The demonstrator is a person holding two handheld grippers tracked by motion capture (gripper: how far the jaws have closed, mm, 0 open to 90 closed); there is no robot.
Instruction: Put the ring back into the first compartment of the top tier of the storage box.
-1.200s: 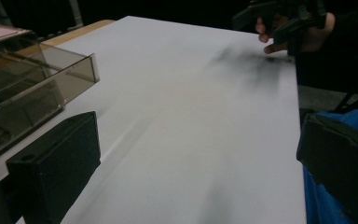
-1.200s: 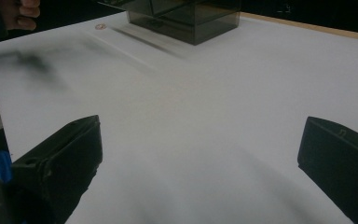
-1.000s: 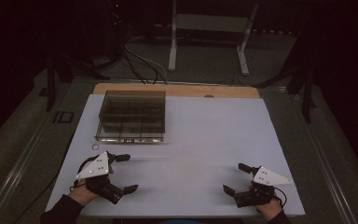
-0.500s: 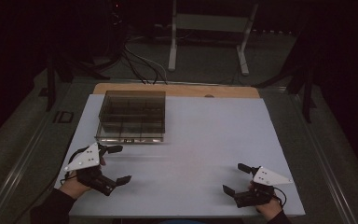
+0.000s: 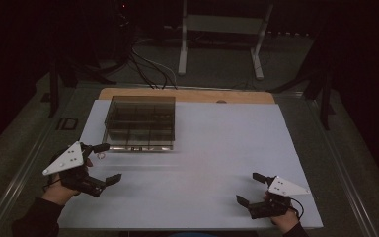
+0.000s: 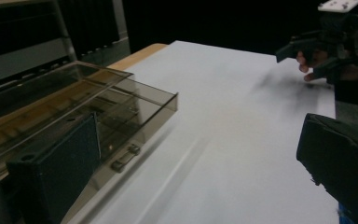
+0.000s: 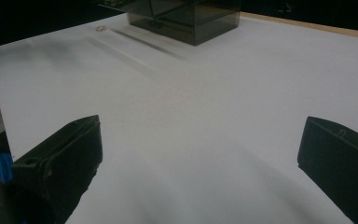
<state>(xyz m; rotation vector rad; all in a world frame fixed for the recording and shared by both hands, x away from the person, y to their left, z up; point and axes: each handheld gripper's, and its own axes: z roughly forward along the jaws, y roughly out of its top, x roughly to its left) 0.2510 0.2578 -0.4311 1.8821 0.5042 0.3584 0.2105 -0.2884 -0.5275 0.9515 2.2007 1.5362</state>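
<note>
Both grippers are spread wide and holding nothing. The left gripper (image 5: 102, 163), black with a grey three-cornered plate on top, sits at the near left edge of the desk, jaws well apart, one jaw up close to the front of the smoky transparent plastic compartment box (image 5: 140, 123), not touching it as far as I can tell. In the left gripper view that box (image 6: 74, 121) is just beside the left-hand jaw, with a small latch on its front wall. The right gripper (image 5: 252, 188) is at the near right corner, well apart from the box, jaws open just as wide over bare sheet; in the left gripper view it (image 6: 307, 51) is off in the distance with fingers wrapped around it.

The desk is covered by a big white sheet (image 5: 217, 163), with a strip of light wooden desk edge (image 5: 187, 95) showing at the far side. A tiny round ring-like thing (image 5: 101, 156) lies on the sheet near the box's front left corner; too small to say what it is.

Further back the room is really dark: a white metal stand (image 5: 217, 44) on the grey floor and some loose cables (image 5: 150, 64) trailing beside it.
</note>
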